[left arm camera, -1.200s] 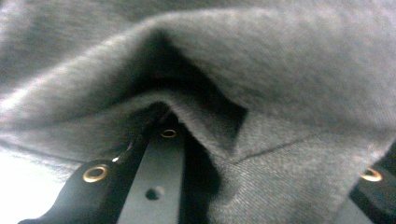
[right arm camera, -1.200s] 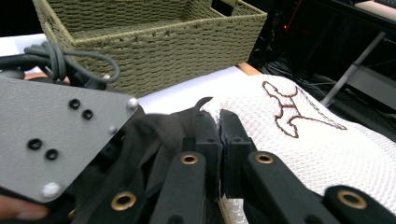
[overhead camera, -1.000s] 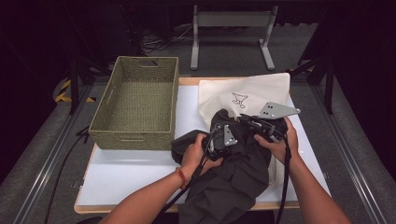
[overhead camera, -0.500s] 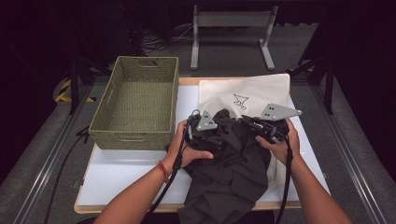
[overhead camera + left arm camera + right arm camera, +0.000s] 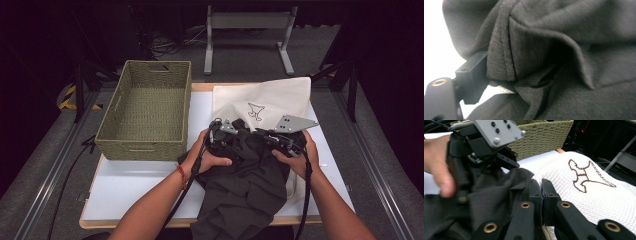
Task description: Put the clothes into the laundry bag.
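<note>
While the dark garment (image 5: 245, 185) lies bunched on the counter (image 5: 140, 185) over a cream bag (image 5: 270, 100), the right claw (image 5: 541, 192) is clamped on its edge; the left claw (image 5: 220, 137), jaws just narrowing, straddles a fold without visibly pinching; a woven basket (image 5: 145, 112) stands just beside.

dark garment (image 5: 245, 185) cut off at bottom edge, left claw (image 5: 499, 82) half buried in cloth
</note>
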Tool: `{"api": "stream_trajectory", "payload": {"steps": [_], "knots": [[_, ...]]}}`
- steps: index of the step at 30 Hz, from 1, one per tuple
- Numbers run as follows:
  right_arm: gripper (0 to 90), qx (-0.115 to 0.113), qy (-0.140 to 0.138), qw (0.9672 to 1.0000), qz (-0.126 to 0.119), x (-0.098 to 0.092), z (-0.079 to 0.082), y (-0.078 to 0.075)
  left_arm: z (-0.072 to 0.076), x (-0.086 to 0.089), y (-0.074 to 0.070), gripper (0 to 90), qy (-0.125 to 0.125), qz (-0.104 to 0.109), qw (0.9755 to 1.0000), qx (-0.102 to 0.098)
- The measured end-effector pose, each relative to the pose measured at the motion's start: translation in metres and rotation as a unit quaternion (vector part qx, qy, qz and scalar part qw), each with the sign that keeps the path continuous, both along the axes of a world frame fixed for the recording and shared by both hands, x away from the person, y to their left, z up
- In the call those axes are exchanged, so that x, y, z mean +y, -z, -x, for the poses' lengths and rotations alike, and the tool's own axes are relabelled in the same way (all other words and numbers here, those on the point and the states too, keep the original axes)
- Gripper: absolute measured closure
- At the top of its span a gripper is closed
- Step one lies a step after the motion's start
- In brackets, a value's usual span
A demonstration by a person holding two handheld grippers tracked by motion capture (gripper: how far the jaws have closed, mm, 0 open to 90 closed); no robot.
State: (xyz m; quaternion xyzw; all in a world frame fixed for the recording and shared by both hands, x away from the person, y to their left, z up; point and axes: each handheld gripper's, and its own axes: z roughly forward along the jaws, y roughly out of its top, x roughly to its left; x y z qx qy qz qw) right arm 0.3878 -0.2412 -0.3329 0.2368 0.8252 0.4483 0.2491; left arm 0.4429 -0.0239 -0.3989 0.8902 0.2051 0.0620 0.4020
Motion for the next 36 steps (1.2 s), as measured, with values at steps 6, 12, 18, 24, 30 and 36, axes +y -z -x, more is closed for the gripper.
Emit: {"api": "stream_trajectory", "payload": {"steps": [6, 12, 18, 24, 30, 36], "knots": [[88.6, 0.001, 0.009, 1.0000, -0.002, -0.006, -0.002, 0.001, 0.005, 0.012, -0.007, 74.2, 0.001, 0.006, 0.9992, -0.040], [88.6, 0.002, 0.023, 0.9997, 0.001, -0.008, -0.006, -0.001, 0.034, 0.024, -0.023, 77.8, 0.046, 0.034, 0.9925, -0.108], [88.6, -0.001, 0.034, 0.9994, -0.002, -0.010, -0.012, -0.007, 0.083, 0.010, -0.034, 78.0, 0.180, 0.020, 0.9752, -0.127], [88.6, -0.010, 0.030, 0.9994, -0.016, -0.008, -0.009, -0.013, 0.085, -0.014, -0.021, 77.8, 0.180, -0.011, 0.9781, -0.104], [88.6, -0.017, 0.008, 0.9996, -0.023, -0.004, 0.000, -0.018, 0.047, -0.027, -0.002, 77.5, 0.055, -0.011, 0.9967, -0.059], [88.7, -0.022, 0.006, 0.9996, -0.015, -0.005, 0.007, -0.018, 0.031, -0.031, -0.002, 78.2, -0.046, -0.046, 0.9938, -0.090]]}}
